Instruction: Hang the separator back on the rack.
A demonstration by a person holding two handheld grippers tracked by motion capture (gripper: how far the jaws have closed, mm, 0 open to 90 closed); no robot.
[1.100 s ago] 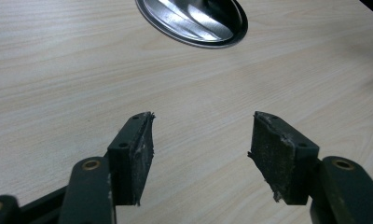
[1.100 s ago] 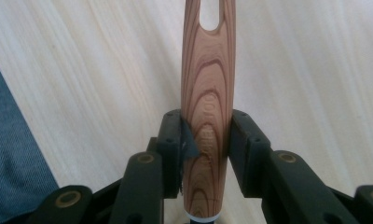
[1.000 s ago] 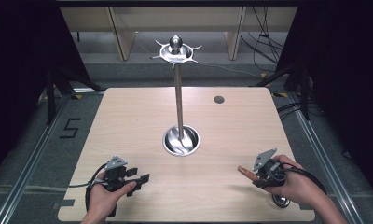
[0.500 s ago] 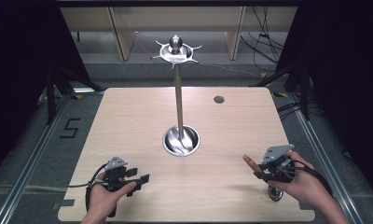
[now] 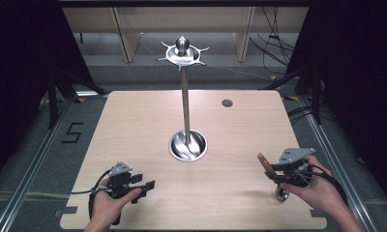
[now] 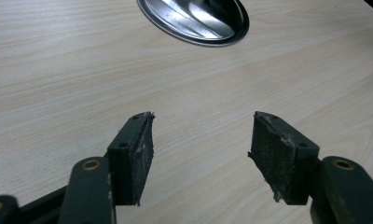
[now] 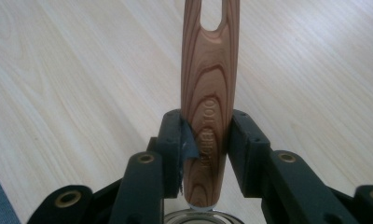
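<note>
At the near right edge of the table, my right gripper clamps a wooden handle between both jaws, its metal end hanging just under my hand. My left gripper rests at the near left, jaws spread wide over bare wood. A steel stand rises from its round base at mid-table.

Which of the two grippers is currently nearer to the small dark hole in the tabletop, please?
Right. The right gripper sits toward the near right edge, same side as the hole; the left gripper is at the near left, diagonally across.
</note>
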